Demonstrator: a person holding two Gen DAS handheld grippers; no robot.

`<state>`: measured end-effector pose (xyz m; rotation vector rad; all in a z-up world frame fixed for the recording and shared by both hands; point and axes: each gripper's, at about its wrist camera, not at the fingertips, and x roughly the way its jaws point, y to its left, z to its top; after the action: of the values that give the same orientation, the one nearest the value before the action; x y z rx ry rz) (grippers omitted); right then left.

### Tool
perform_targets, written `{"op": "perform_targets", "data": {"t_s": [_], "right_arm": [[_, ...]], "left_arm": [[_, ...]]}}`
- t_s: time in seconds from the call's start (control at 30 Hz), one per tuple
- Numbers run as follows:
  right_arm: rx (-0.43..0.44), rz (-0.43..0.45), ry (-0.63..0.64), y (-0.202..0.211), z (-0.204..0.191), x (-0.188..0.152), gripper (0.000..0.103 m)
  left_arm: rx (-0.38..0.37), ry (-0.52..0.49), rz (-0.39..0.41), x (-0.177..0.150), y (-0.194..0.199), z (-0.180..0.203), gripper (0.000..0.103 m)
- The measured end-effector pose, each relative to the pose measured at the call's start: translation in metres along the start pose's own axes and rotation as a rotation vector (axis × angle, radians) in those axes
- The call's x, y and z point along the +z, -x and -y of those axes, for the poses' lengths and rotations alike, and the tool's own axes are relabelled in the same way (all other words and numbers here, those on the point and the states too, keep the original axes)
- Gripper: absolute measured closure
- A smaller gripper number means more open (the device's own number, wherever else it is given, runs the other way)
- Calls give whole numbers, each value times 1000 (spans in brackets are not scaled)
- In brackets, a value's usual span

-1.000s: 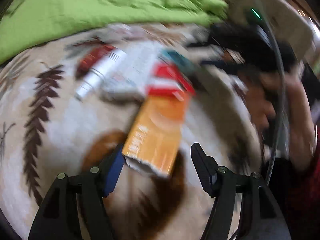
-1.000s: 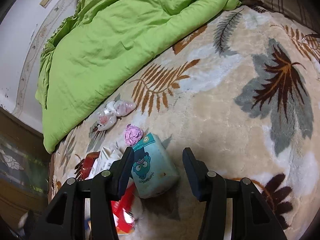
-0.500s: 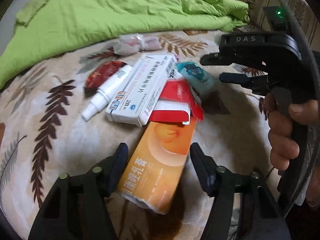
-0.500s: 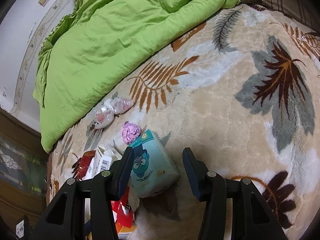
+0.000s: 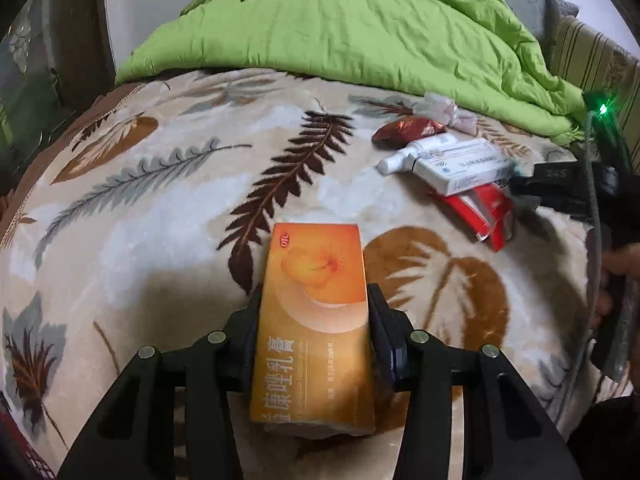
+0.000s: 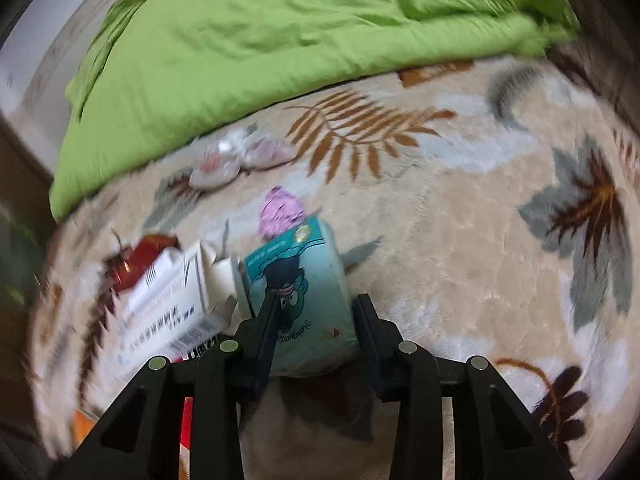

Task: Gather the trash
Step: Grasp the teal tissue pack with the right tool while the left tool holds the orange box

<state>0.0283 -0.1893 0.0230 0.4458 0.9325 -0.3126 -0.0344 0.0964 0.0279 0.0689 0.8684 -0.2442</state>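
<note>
My left gripper [image 5: 314,304] is shut on an orange medicine box [image 5: 316,312] and holds it above the leaf-patterned blanket [image 5: 160,200]. The other trash lies in a pile at the right: a white box [image 5: 464,166], a white tube [image 5: 404,156], a red carton [image 5: 486,210], a red wrapper [image 5: 404,130] and a clear plastic bag [image 5: 440,110]. My right gripper [image 6: 314,312] stands around a teal tissue pack [image 6: 304,292], its fingers close against the pack's sides; the view is blurred. A pink wad [image 6: 280,212] lies just beyond the pack.
A green duvet [image 5: 360,28] is bunched along the far side of the bed. The right-hand gripper and the hand that holds it [image 5: 612,208] show at the right edge of the left wrist view. A dark wooden headboard [image 5: 80,32] stands at the far left.
My left gripper closed on the orange box and carried it left, away from the pile. My right gripper moved forward onto the teal tissue pack and its fingers narrowed.
</note>
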Motion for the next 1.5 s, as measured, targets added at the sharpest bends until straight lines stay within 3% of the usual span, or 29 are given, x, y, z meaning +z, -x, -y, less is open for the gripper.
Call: {"op": "perform_targets", "data": {"t_s": [0.1,0.17,0.27,0.4,0.53,0.77,0.87,0.97,1.5], "right_arm": [[-16,18,66,5,-11,-5,84],[-26,48,89,13,-15,-7,89],[-39,90,78,23,-14,-7,90],[-61,246,83,56,-17,-6,90],[28,369,105,85,-29,-9,90],[250,304,314,87,-94,-43,90],[211,296,453,83,-128,-65,90],[202,289,510,80,-142,-77,90],[188,256,542,75,-145,-86,89]], "left_arm": [[8,1,30,-1,-3,1,57],[13,5,51,-1,-5,1,58],[16,30,74,-2,-1,-3,58],[84,74,129,1,8,-16,58],[169,88,177,5,13,-28,58],[184,147,169,9,10,-45,58],[188,147,169,8,10,-45,58],[196,133,171,8,11,-45,58],[230,87,213,7,25,-37,58]]}}
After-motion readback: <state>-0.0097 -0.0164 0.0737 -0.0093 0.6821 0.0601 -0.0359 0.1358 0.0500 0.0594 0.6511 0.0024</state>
